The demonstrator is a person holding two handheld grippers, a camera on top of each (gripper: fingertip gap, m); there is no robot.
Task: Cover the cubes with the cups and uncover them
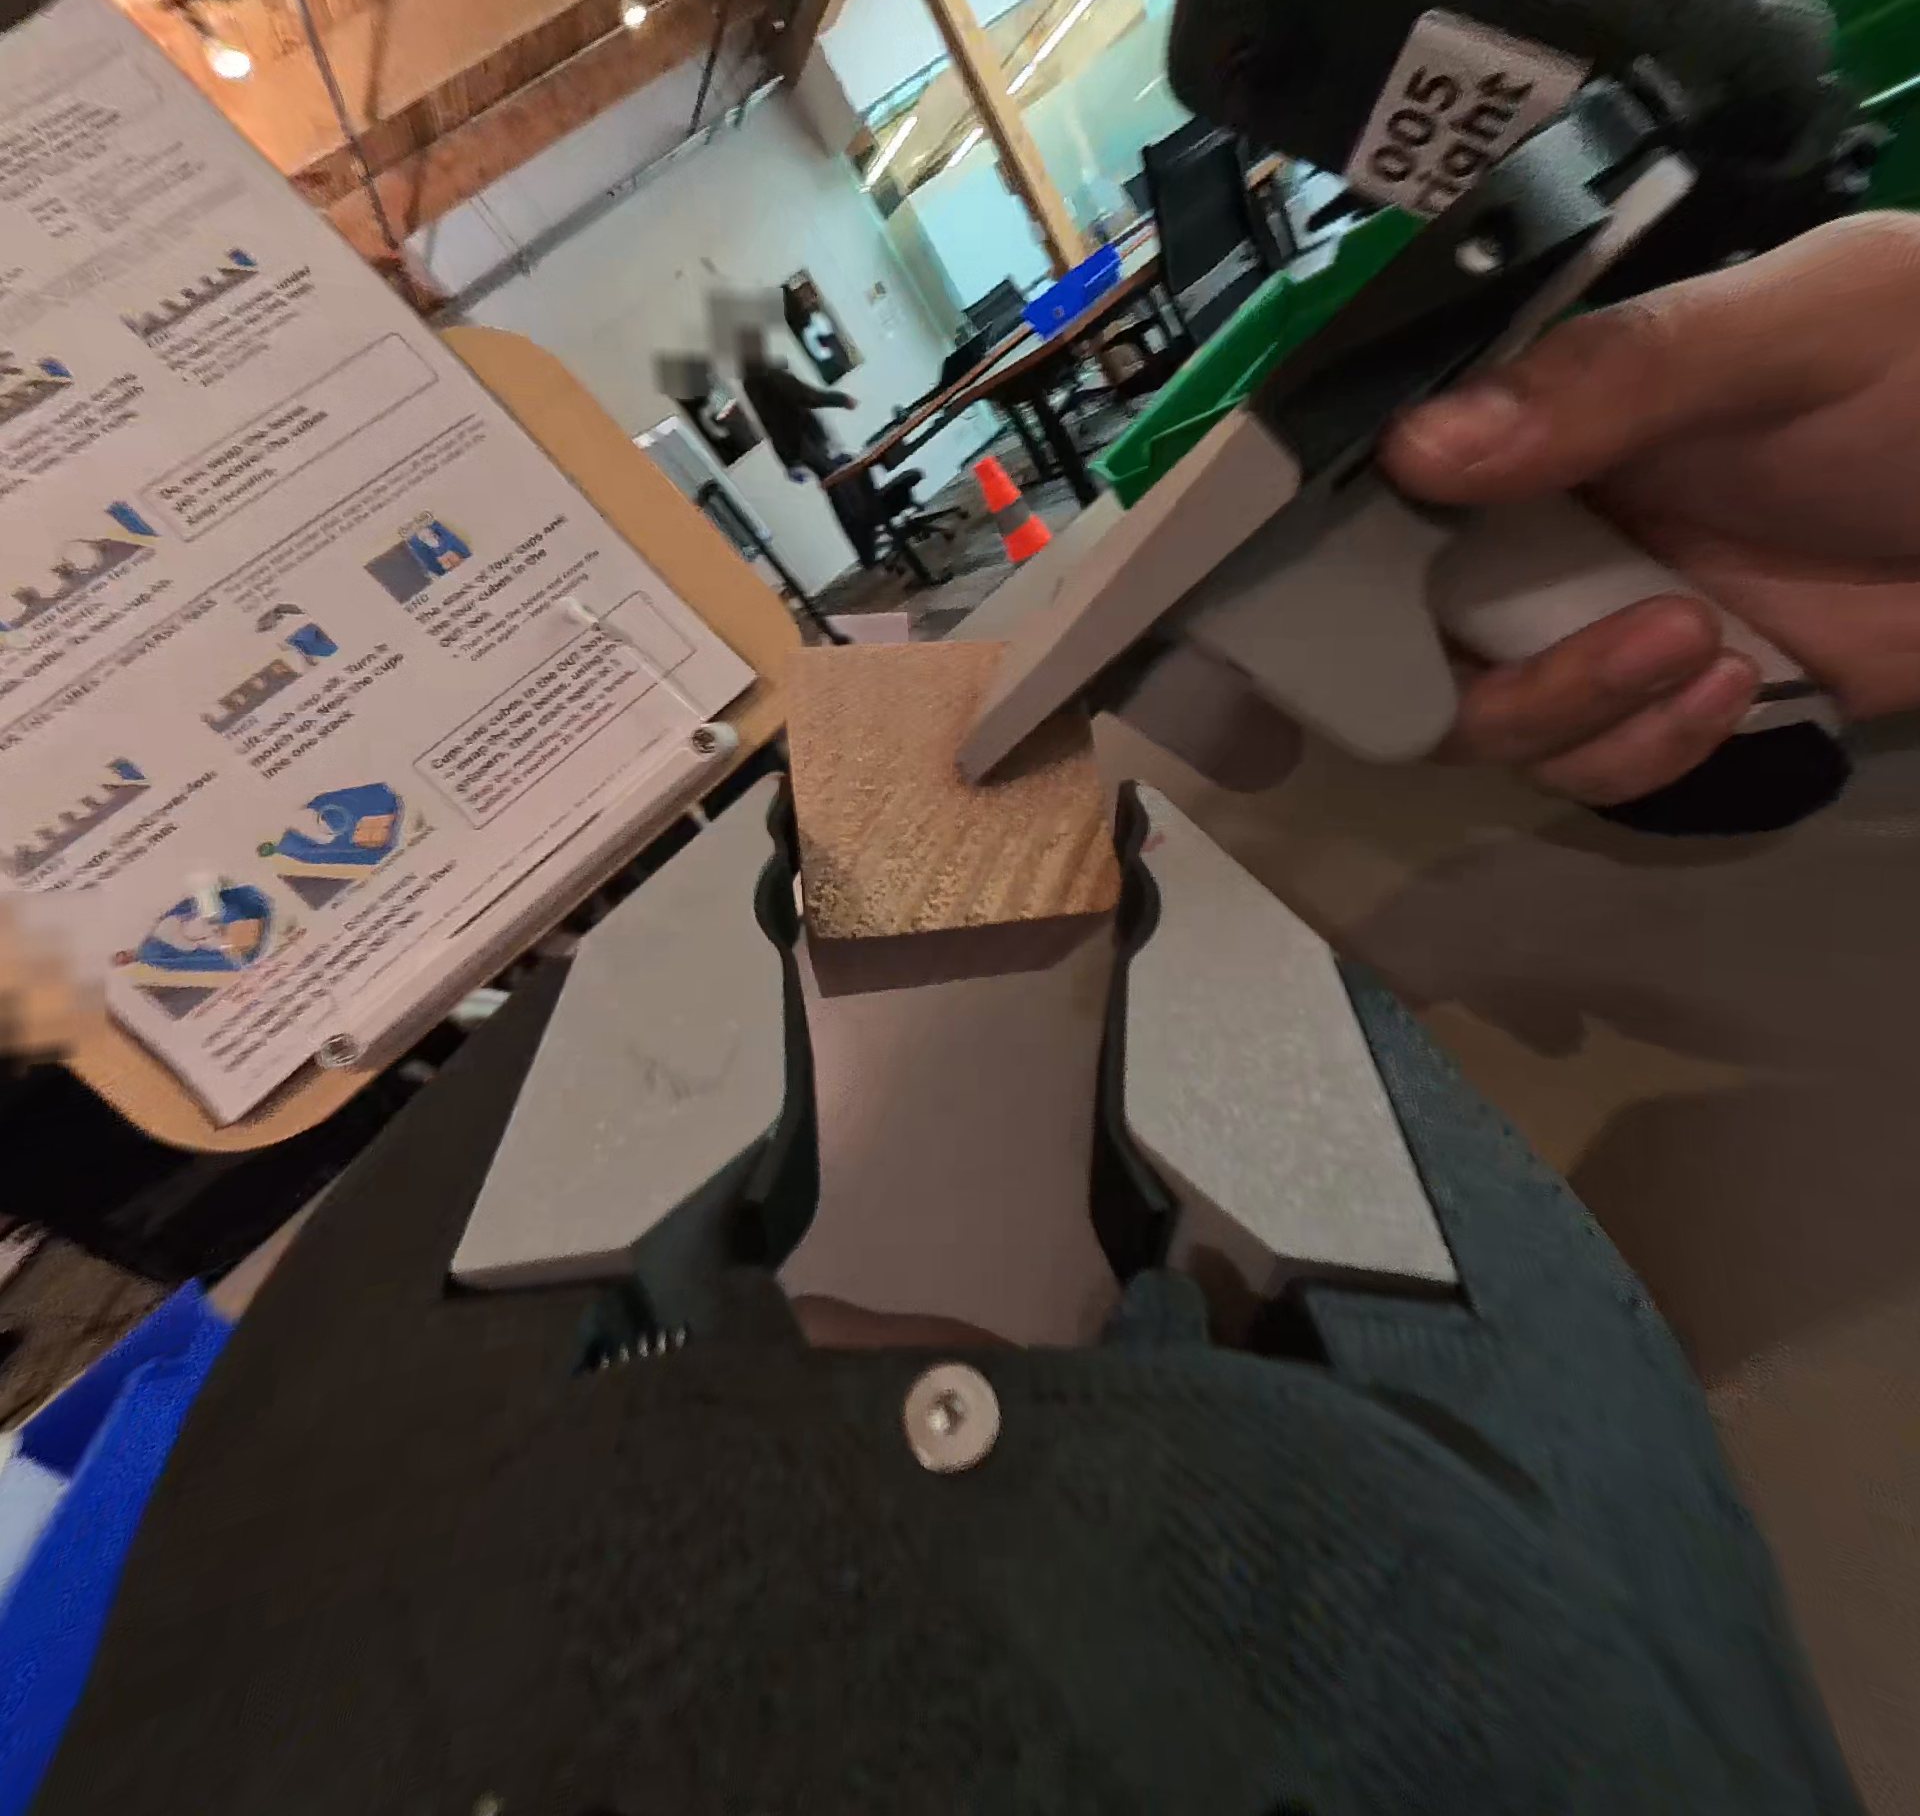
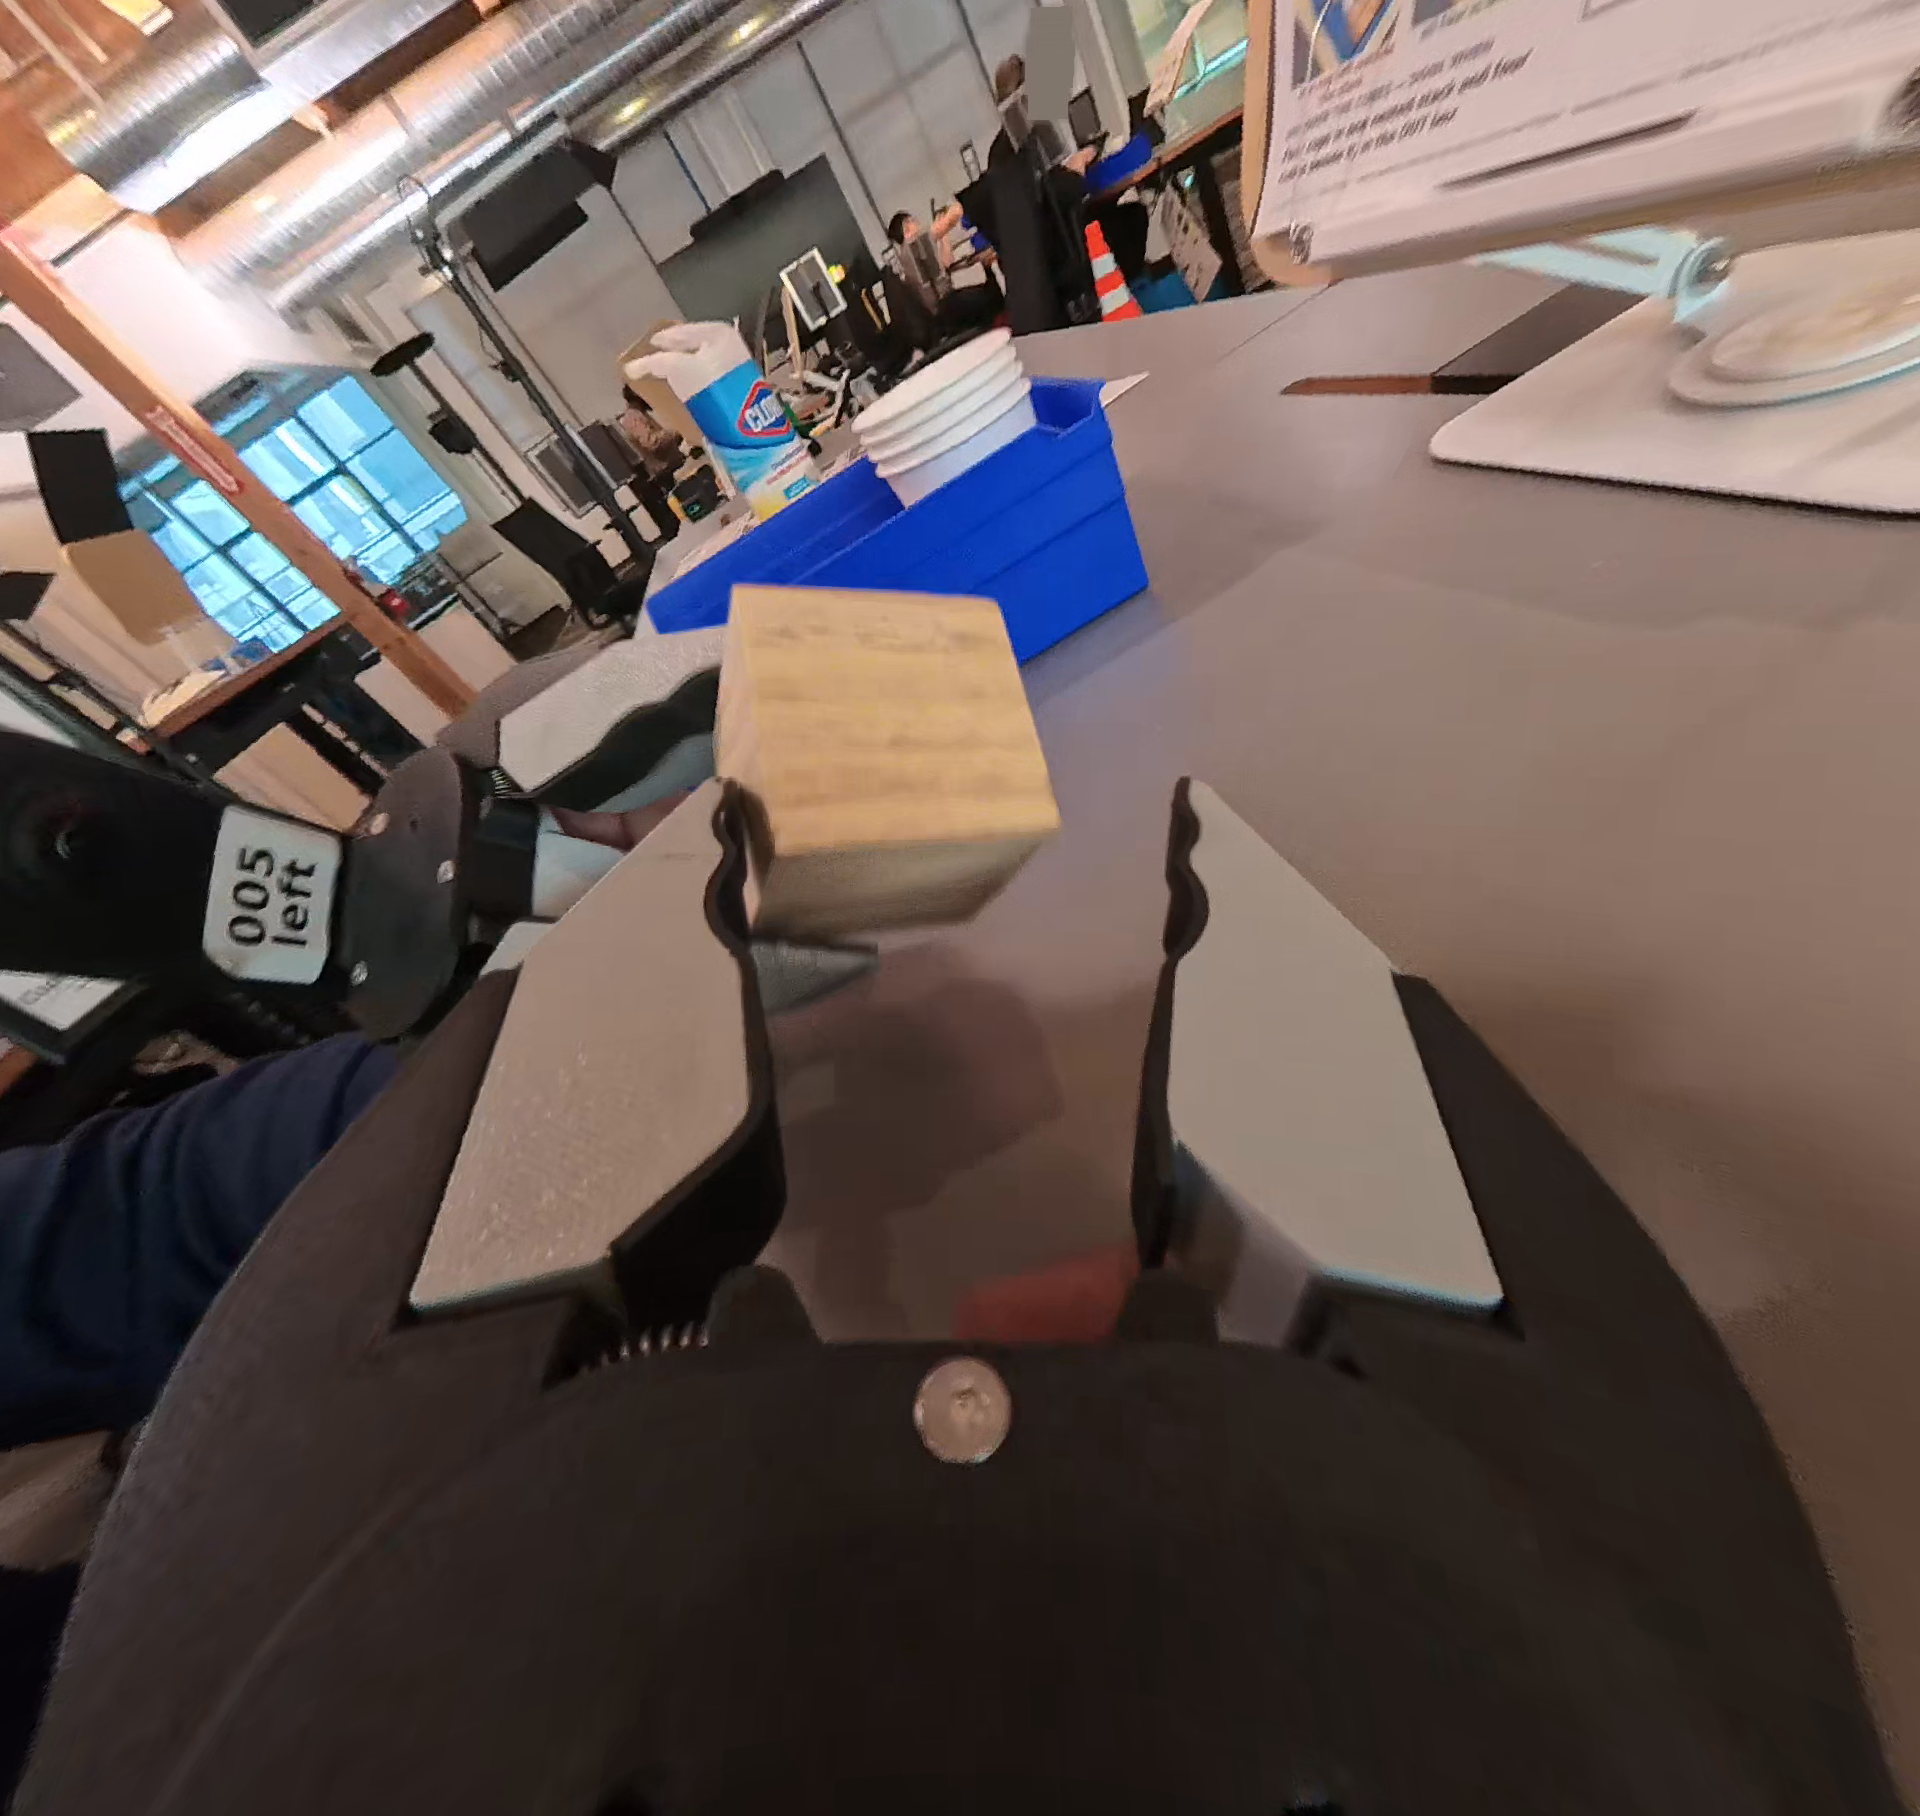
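My left gripper (image 1: pixel 951 857) is shut on a wooden cube (image 1: pixel 914 810). Both pads press its sides and hold it above the grey table (image 1: pixel 1558 987). In the right wrist view the same cube (image 2: pixel 883 727) hangs in the air, with a left gripper finger (image 2: pixel 613 717) against its left face. My right gripper (image 2: pixel 956 862) is open. Its left pad is close to the cube and its right pad stands well clear of it. In the left wrist view one right gripper finger (image 1: pixel 1091 644) reaches in front of the cube's upper right corner. A stack of white cups (image 2: pixel 951 416) stands in a blue bin (image 2: pixel 1039 540).
An instruction sheet on a tilted board (image 1: pixel 312 571) stands at the left, and its white base (image 2: pixel 1662 436) rests on the table. A wipes canister (image 2: pixel 748 436) is behind the blue bin. A green bin (image 1: pixel 1226 395) lies behind the right gripper. People are working far off.
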